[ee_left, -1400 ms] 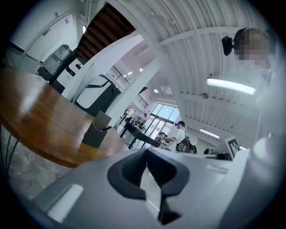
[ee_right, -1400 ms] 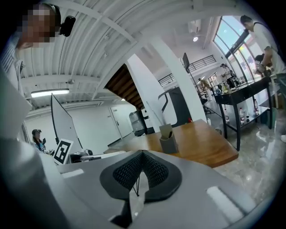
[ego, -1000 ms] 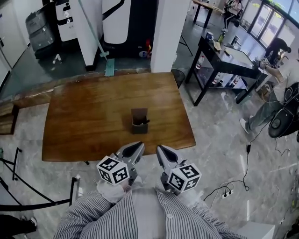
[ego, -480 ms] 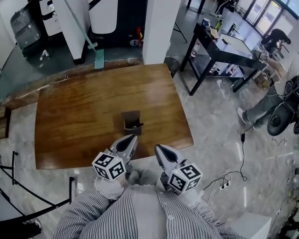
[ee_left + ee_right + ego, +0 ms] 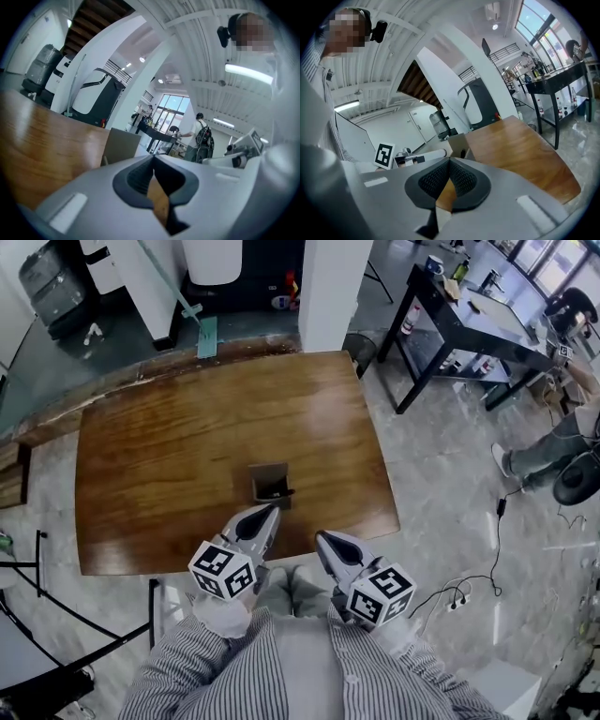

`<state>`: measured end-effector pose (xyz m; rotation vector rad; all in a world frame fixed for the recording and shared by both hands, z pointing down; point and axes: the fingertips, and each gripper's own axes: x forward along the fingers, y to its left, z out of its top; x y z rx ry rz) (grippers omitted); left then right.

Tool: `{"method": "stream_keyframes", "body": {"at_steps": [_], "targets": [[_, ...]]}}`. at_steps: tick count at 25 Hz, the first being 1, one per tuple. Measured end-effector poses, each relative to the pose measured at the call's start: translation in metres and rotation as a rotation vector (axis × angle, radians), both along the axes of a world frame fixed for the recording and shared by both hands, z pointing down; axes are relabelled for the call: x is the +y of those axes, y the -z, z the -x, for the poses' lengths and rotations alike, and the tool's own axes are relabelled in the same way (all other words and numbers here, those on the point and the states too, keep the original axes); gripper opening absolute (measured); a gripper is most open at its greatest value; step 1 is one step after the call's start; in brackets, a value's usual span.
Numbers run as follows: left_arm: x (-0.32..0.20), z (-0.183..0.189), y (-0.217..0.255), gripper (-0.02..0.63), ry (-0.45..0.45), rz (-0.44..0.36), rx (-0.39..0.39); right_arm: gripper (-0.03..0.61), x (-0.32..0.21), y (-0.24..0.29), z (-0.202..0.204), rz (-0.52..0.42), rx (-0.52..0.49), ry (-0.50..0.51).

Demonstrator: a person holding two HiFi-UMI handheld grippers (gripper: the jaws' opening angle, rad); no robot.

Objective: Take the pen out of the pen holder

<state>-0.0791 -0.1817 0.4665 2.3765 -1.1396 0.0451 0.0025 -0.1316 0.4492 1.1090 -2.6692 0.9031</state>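
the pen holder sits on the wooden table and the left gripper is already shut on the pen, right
No: the left gripper is shut on nothing, as the left gripper view shows. In the head view the pen sits in the pen holder on the wooden table.

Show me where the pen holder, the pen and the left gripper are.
pen holder (image 5: 268, 474), head view, on its back wall.
pen (image 5: 283, 492), head view, on its dark end.
left gripper (image 5: 273, 511), head view, between its fingertips.

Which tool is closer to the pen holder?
Left. The left tool ends just short of the pen holder, not touching; the right tool is farther back and to its right.
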Motion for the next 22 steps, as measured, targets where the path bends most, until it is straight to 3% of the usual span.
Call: {"method": "stream_keyframes", "body": {"at_steps": [2, 7, 13, 17, 22], "targets": [[-0.003, -0.001, -0.006, 0.008, -0.011, -0.005, -0.059, 0.000, 0.000, -0.008, 0.003, 0.028, -0.004, 0.006], [-0.013, -0.006, -0.002, 0.008, -0.034, -0.045, -0.053, 0.000, 0.002, -0.026, 0.006, 0.086, -0.016, 0.030], [-0.025, -0.005, -0.011, 0.014, -0.032, -0.107, -0.152, 0.000, 0.001, -0.043, 0.004, 0.121, -0.034, 0.027], [-0.025, -0.009, -0.017, 0.085, -0.041, -0.092, -0.196, 0.000, 0.001, -0.048, -0.001, 0.132, -0.042, 0.012], [-0.028, -0.018, -0.022, 0.120, -0.069, -0.081, -0.313, 0.000, 0.001, -0.049, -0.007, 0.145, -0.050, -0.008]]}}
